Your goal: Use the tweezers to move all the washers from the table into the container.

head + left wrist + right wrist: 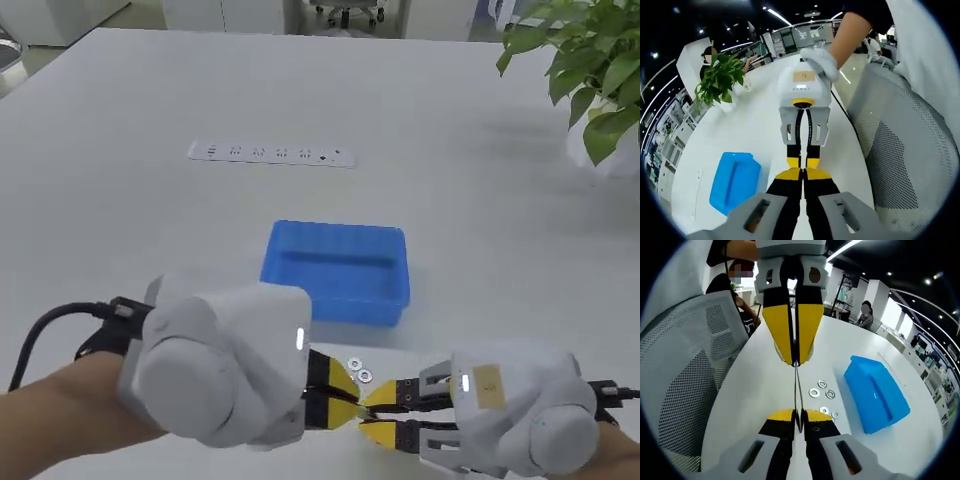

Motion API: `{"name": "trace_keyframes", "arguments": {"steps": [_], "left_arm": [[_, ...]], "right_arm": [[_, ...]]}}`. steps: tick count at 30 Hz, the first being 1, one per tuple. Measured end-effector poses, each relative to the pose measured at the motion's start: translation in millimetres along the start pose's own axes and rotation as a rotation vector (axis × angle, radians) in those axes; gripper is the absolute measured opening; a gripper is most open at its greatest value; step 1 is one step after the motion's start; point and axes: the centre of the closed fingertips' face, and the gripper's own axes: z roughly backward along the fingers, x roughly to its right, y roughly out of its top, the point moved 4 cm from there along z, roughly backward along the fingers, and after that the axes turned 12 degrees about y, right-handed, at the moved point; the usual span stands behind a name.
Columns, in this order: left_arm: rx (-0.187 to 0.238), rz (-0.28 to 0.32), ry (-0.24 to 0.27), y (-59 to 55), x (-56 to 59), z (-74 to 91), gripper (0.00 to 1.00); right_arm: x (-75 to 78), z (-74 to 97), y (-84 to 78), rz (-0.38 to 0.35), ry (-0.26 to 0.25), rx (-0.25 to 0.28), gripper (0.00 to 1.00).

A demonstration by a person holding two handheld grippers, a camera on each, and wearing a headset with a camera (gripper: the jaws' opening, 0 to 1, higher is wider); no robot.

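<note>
The left gripper (346, 392) and the right gripper (378, 412) meet tip to tip; both pairs of fingers are closed narrow on the thin tweezers (797, 390); the washers (358, 370) lie on the surface (150, 230) at 12 o'clock from the tips, near the blue container (340, 268).

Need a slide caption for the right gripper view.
Right gripper and left gripper pinch tweezers beside washers, near container.

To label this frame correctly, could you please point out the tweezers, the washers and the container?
tweezers (796, 387), right gripper view, mid-length of the thin metal arms.
washers (814, 392), right gripper view, on the leftmost washer.
container (345, 303), head view, its front wall.
</note>
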Motion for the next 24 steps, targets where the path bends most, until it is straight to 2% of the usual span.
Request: {"name": "trace_keyframes", "arguments": {"steps": [5, 11, 14, 16, 24], "left_arm": [[0.061, 0.018, 0.001, 10.9, -0.1, -10.7, 0.04], [0.111, 0.043, -0.001, 15.8, -1.0, -17.5, 0.04], [0.135, 0.074, -0.003, 16.8, -1.0, -19.9, 0.04], [0.145, 0.098, -0.019, 17.1, 0.4, -20.6, 0.04], [0.169, 0.113, -0.014, 13.6, -2.9, -23.6, 0.05]], "right_arm": [[0.1, 5.5, -3.1, 0.005, -0.004, 0.002, 0.08], [1.0, 8.9, -5.3, 0.006, 0.008, 0.005, 0.07], [1.2, 9.3, -6.3, 0.007, 0.017, 0.009, 0.07], [0.6, 9.3, -6.7, 0.005, 0.021, 0.013, 0.07], [2.8, 8.5, -6.9, 0.001, 0.028, 0.018, 0.07]]}}
